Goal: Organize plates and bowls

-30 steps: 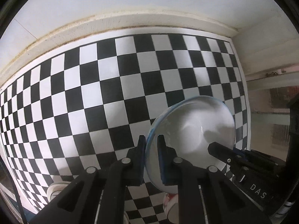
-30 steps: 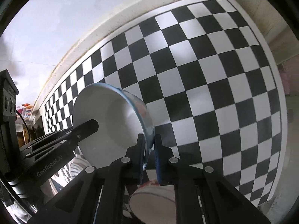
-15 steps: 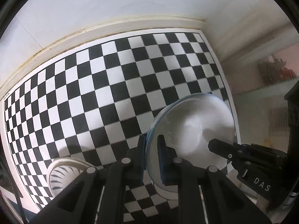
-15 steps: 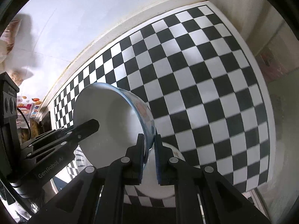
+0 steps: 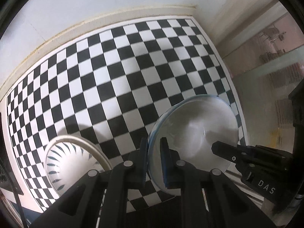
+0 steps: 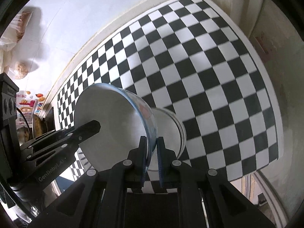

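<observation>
A white bowl with a blue rim (image 5: 195, 133) hangs tilted above the checkered mat (image 5: 133, 76), held on two sides. My left gripper (image 5: 153, 146) is shut on its left rim, and my right gripper (image 5: 218, 148) reaches in from the right edge. In the right wrist view my right gripper (image 6: 152, 142) is shut on the near rim of the same bowl (image 6: 110, 125), with the left gripper (image 6: 93, 125) coming in from the left. A second white bowl (image 6: 171, 133) stands on the mat just behind the held one. A bowl with blue leaf marks (image 5: 70, 161) sits at the lower left.
The black and white mat (image 6: 199, 66) stretches back to a pale wall (image 5: 95, 5) with a cream ledge. Bagged food and colourful stickers (image 6: 28, 102) crowd the left side in the right wrist view. A floor drop lies past the mat's right edge (image 5: 235, 98).
Both grippers have lifted the bowl and carried it back from the wall. The leaf-marked bowl has come into view at lower left, and the second white bowl shows more fully beneath.
</observation>
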Available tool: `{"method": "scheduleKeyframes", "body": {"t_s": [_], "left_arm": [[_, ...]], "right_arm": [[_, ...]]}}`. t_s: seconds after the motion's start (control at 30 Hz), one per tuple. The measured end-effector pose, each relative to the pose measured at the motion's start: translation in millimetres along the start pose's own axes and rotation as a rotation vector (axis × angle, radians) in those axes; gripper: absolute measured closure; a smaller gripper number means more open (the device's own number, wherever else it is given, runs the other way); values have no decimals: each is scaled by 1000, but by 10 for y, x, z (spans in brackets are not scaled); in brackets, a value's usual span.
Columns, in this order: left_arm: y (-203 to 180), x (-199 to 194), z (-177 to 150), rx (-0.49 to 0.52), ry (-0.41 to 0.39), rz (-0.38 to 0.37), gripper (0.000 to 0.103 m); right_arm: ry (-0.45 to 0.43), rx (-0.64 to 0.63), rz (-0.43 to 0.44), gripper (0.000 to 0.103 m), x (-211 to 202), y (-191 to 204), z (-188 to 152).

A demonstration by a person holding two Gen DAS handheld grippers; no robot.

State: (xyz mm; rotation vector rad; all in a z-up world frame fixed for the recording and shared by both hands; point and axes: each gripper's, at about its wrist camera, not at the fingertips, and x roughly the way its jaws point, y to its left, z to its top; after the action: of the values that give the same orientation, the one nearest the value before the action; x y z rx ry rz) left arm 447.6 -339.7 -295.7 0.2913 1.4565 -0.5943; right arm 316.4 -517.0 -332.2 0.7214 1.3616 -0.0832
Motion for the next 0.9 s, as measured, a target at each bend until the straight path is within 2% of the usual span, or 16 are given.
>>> {"method": "scheduleKeyframes", "body": {"t_s": [0.27, 0.9], "left_arm": [[-27, 216, -150, -1, 46, 20, 92], [-79, 537, -141, -7, 105, 55, 92]], "right_arm": [[41, 14, -5, 92, 207, -139, -165], [102, 46, -6, 92, 535, -351, -94]]}}
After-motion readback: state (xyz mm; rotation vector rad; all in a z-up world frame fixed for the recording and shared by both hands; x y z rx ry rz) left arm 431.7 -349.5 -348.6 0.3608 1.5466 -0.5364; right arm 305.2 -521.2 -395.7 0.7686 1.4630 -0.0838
